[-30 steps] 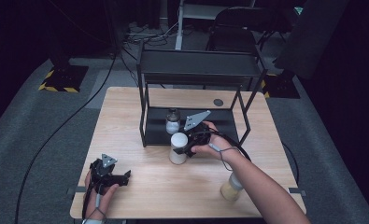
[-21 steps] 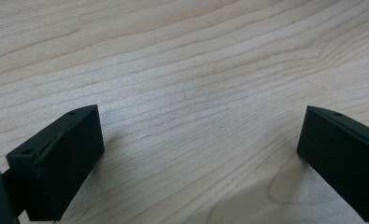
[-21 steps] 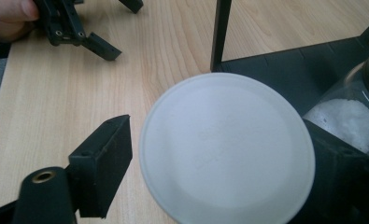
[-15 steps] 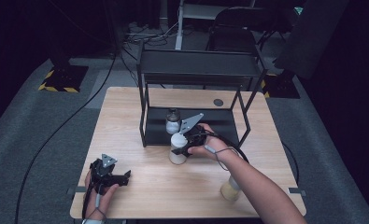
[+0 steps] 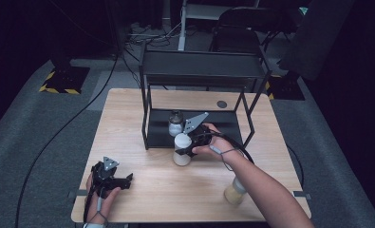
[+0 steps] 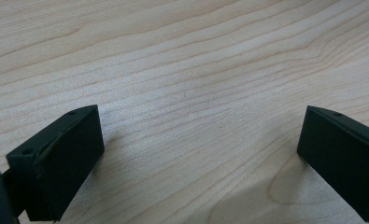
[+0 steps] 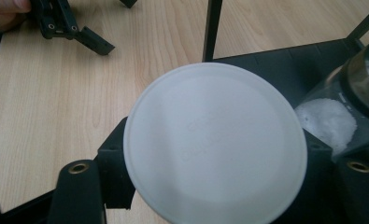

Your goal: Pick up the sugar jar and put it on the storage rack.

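Two changes since the second before: my right gripper [image 5: 184, 148] has just been closing, and its jaws now pinch the white-lidded jar [image 5: 181, 151] from both sides below the lid, where a second ago they stood spread beside it; the jar itself hasn't shifted, sitting on the table [image 5: 128, 118] just in front of the black metal rack [image 5: 201, 71], near its lower shelf. My left gripper [image 5: 110, 176] has stayed at the near left corner, jaws spread wide over bare wood. From the right gripper view the lid [image 7: 215, 140] is a smooth, matte white disc, faintly embossed. Beside it on the shelf stands a clear glass jar [image 7: 355, 102] with a dark cap and white grains inside. Pale, fine-grained wood makes the tabletop. I see another jar [image 5: 236, 191], with beige contents, by my right forearm.
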`<action>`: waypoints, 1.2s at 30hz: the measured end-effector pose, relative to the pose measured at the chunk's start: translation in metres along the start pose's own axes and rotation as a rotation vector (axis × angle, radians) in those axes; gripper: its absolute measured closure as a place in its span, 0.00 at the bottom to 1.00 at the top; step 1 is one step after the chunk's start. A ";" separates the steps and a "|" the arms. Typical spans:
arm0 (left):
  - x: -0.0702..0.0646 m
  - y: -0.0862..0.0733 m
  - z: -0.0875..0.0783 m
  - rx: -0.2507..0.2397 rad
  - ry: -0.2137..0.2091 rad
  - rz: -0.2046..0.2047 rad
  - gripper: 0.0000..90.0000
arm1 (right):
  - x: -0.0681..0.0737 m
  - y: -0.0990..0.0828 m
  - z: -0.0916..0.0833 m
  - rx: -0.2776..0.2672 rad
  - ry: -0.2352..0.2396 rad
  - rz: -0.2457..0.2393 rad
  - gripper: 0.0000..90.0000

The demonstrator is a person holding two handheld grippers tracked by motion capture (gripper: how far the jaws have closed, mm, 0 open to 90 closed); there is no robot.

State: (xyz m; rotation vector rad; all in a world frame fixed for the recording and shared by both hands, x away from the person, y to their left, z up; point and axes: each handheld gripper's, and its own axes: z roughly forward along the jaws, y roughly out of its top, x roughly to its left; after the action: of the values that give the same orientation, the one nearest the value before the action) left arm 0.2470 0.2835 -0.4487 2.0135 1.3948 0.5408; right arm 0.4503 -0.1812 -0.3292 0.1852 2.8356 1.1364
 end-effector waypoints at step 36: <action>0.000 0.000 0.000 -0.001 0.000 0.000 0.01 | -0.052 0.008 -0.047 -0.057 -0.111 0.058 0.38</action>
State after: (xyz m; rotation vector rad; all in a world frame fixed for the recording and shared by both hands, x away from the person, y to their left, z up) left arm 0.2476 0.2838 -0.4488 2.0128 1.3941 0.5417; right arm 0.4969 -0.2147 -0.2879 0.3182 2.7144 1.1779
